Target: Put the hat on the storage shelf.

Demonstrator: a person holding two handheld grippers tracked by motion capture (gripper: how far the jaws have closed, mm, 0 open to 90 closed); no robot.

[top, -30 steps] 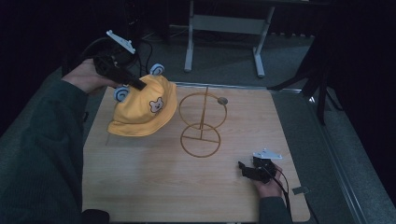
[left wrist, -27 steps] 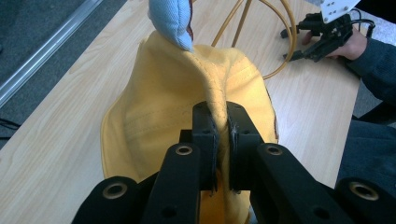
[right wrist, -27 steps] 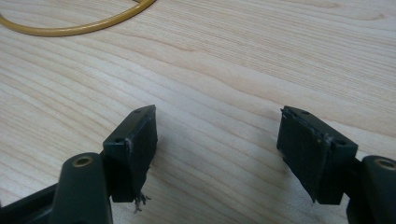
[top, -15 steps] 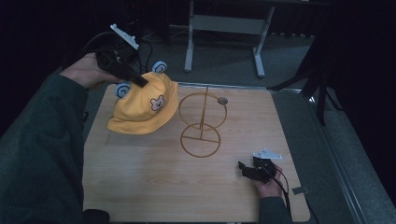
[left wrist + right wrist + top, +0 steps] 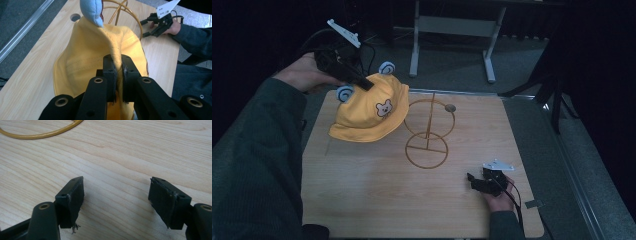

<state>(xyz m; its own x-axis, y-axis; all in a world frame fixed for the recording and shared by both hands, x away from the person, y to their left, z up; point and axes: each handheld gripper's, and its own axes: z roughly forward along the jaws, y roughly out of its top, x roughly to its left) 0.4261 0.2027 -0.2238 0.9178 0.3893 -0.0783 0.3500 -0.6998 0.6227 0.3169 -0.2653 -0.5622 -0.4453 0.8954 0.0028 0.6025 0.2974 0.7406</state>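
- Yellow bear hat (image 5: 371,111) has risen over the last second, now hanging above the table's far-left corner, just beside the wire hat stand (image 5: 428,131).
- Left gripper (image 5: 117,65) stays pinched on its crown fabric; likely heading onto the stand.
- Right gripper (image 5: 116,197) rests spread, idle, on the wooden table (image 5: 372,195).

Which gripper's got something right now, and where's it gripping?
The left gripper pinches the yellow hat by a crown fold below a blue ear. The right gripper holds nothing.

Hat (image 5: 372,107) brim hiding wire stand's (image 5: 428,132) left edge
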